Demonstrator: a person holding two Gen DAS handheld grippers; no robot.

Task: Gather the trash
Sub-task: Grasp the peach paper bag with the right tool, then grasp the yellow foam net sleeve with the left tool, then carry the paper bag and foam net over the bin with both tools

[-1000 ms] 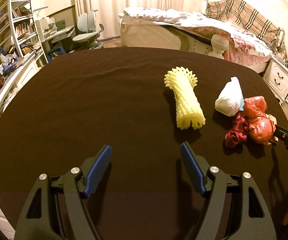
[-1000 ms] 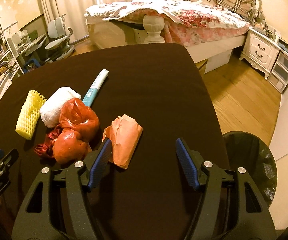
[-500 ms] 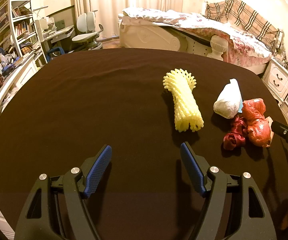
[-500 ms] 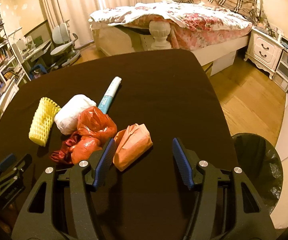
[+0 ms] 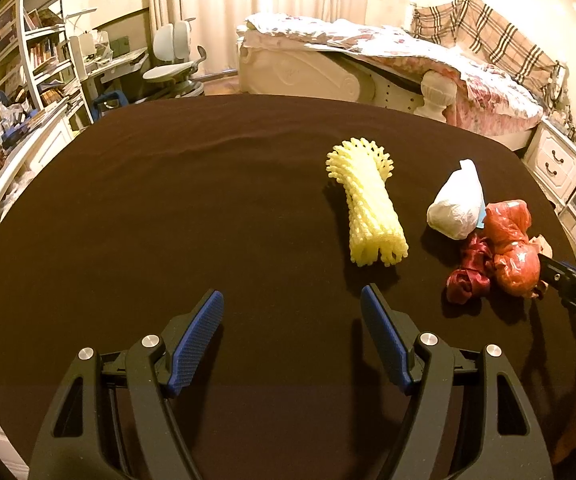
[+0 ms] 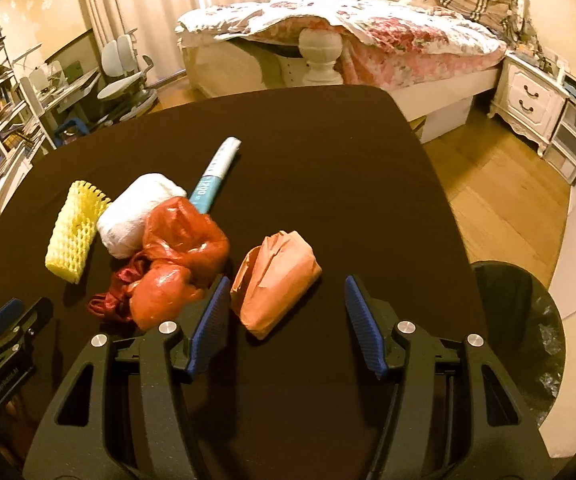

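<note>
on the dark table (image 6: 327, 168), my right gripper (image 6: 284, 300) is wide open by the orange bag (image 6: 276, 280); my left gripper (image 5: 291, 312) is open too, holding nothing.

both wrist views low over table (image 5: 168, 208); shared trash pile (image 6: 176, 248)

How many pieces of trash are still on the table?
6: yellow foam net at left, white wad, teal tube behind it, red plastic bag, dark red ribbon beside it, orange paper bag before the right gripper. Smaller bits may hide underneath.
</note>
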